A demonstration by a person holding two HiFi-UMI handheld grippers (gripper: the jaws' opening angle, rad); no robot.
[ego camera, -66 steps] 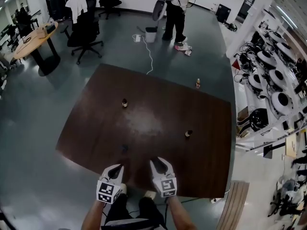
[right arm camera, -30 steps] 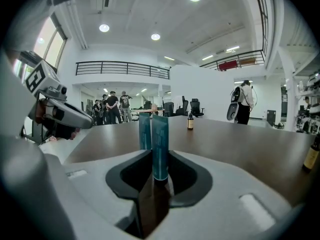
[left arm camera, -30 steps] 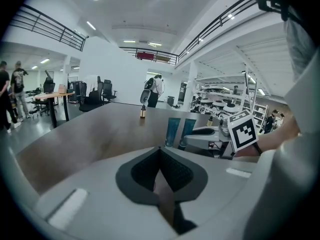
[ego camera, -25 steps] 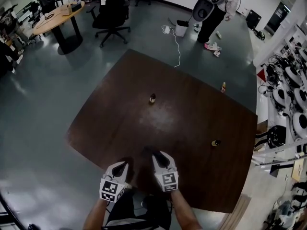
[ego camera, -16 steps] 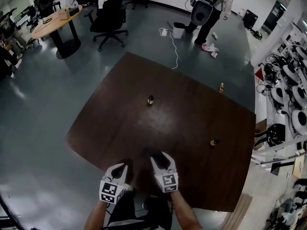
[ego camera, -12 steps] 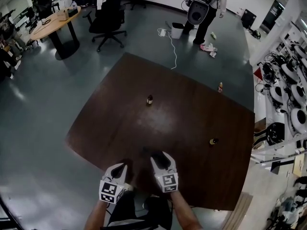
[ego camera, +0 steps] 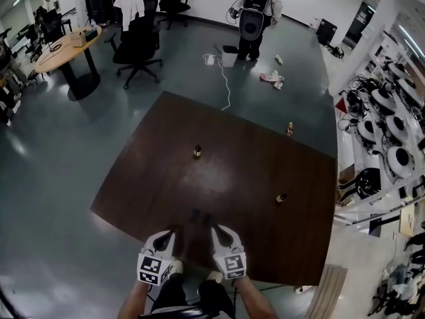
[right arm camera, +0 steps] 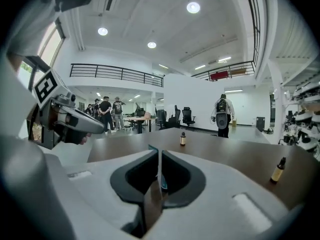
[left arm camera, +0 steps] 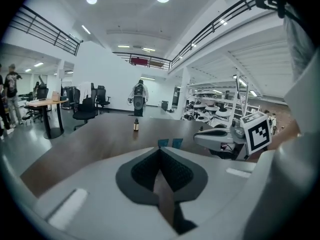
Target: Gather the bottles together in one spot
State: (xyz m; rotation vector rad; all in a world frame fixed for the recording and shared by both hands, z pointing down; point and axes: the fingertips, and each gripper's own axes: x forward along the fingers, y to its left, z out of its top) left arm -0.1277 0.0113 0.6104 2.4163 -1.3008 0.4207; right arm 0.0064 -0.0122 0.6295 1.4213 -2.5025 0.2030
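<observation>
- Brown glass bottles [ego camera: 197, 151] stand well apart on the dark wooden table [ego camera: 265, 244], far ahead of my tongs.
- My left tongs [ego camera: 169, 234]: pinched together, empty.
- My right tongs [ego camera: 220, 232]: just narrowed, empty.

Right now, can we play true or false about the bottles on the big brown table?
1. Three bottles stand on the table. True.
2. The bottles are bunched together in one spot. False: they stand far apart from each other.
3. The left gripper holds a bottle. False: it is shut with nothing in it.
4. A person stands beyond the table. True.
</observation>
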